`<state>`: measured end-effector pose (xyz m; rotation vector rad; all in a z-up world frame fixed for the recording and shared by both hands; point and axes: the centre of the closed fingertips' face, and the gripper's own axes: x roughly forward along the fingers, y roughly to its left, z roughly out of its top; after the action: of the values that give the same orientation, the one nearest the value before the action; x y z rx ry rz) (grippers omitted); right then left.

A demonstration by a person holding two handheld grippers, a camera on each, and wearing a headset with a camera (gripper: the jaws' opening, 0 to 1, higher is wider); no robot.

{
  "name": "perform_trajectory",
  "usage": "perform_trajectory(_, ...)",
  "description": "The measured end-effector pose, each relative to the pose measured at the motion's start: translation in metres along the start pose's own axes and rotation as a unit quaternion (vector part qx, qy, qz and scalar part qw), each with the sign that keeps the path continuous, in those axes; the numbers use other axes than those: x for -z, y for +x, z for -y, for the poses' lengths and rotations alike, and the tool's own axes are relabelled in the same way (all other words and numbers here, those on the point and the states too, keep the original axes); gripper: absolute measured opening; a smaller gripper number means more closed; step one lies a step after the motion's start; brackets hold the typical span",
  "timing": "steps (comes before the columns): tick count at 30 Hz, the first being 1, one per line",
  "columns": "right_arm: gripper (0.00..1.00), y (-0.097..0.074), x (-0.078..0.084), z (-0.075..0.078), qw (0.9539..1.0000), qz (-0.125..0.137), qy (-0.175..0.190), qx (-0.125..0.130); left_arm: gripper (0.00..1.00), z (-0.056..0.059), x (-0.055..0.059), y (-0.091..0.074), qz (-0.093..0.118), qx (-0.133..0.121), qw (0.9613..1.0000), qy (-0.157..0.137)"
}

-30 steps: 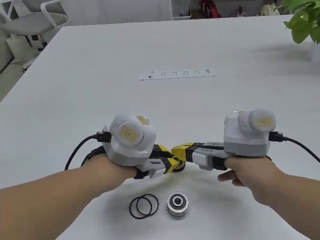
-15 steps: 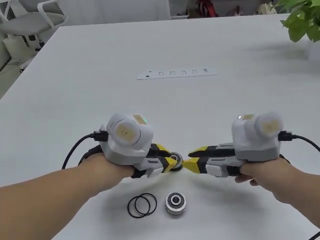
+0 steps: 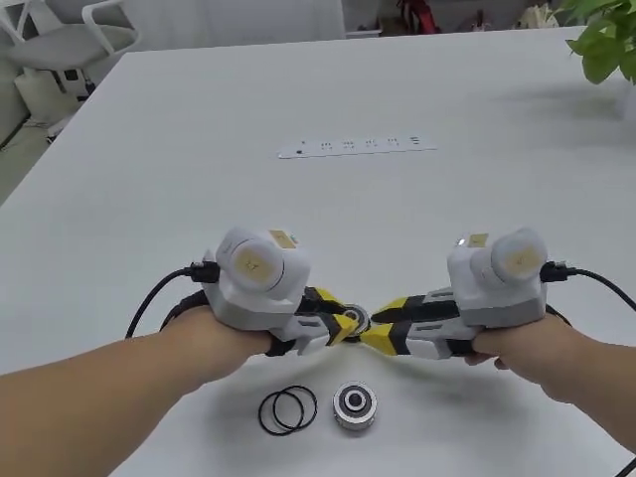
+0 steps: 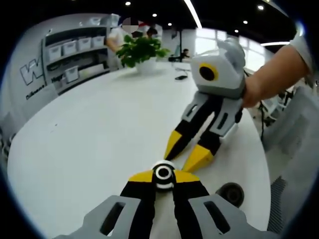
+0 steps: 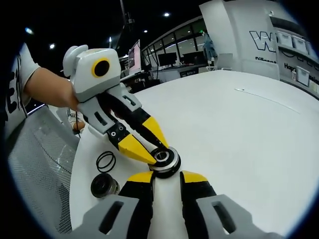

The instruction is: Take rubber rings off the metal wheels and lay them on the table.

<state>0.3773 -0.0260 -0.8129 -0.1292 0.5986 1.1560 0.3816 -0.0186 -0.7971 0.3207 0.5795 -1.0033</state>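
Over the near table [image 3: 298,219] a metal wheel [image 4: 163,173] is clamped by the left tongs [image 4: 163,179] — right tongs [image 5: 168,177] held apart beside it.

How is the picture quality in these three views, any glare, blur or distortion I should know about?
Head view: even soft light, sharp, only faint shadows on the white table. Left gripper view: strong fisheye bending the table edge, glare from a ceiling light strip, and the metal wheel between the jaws looks slightly soft. Right gripper view: same bending, dark ceiling, wheel crisp.
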Motion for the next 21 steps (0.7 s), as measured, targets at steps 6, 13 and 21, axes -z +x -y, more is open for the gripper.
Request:
perform_trajectory(6, 0.14, 0.0015, -0.0008, -0.0041, 0.9996, -0.004, -0.028, -0.002, 0.13, -0.0001, 0.0001, -0.0001, 0.001, 0.000, 1.0000, -0.001)
perform_trajectory(13, 0.13, 0.0013, -0.0017, -0.0053, 0.9983, -0.012, -0.057, 0.003, 0.13, -0.0004, 0.0002, -0.0002, 0.000, -0.001, 1.0000, -0.002)
perform_trajectory(21, 0.11, -0.0002, -0.0018, -0.0057, 0.9976, -0.013, -0.068, 0.008, 0.13, -0.0003, 0.0002, -0.0004, -0.001, -0.001, 1.0000, -0.003)
